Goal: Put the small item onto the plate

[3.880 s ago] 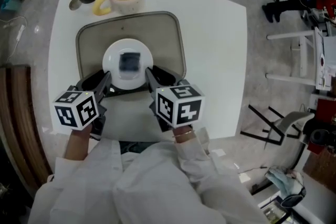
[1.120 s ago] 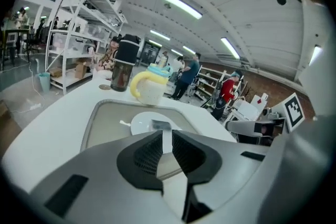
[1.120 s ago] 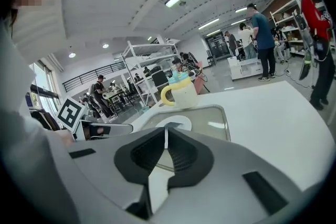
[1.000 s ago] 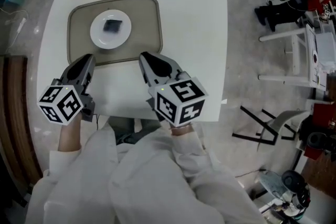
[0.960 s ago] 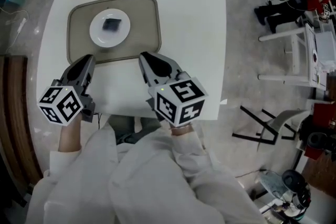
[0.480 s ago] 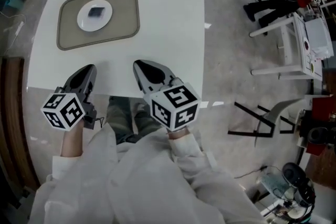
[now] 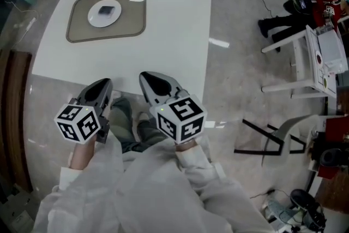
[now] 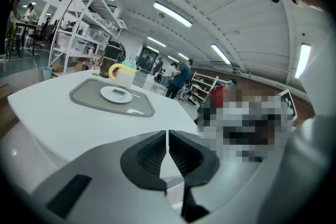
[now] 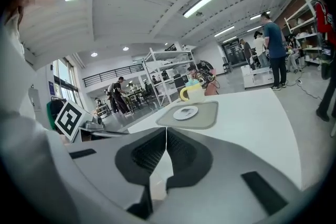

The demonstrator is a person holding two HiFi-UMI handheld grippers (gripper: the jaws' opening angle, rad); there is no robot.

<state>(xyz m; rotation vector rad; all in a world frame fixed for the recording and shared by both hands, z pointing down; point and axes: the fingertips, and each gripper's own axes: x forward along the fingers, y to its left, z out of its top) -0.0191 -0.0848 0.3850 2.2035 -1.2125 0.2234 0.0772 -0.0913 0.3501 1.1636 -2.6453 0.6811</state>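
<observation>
Glossy white table, matt grey tray, glossy white plate

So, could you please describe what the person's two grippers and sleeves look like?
The left gripper and right gripper are alike: grey tapering shells with black ribbed pads inside the jaws, each carrying a white cube of black square markers. The person wears white long sleeves.

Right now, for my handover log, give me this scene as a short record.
item: small dark item, lying on the plate
plate: on the tray, far end of the table
left tongs: jaws have just been closing, nearly together, nothing between
right tongs: shut, empty
both tongs: at the table's near edge, far from the tray
</observation>
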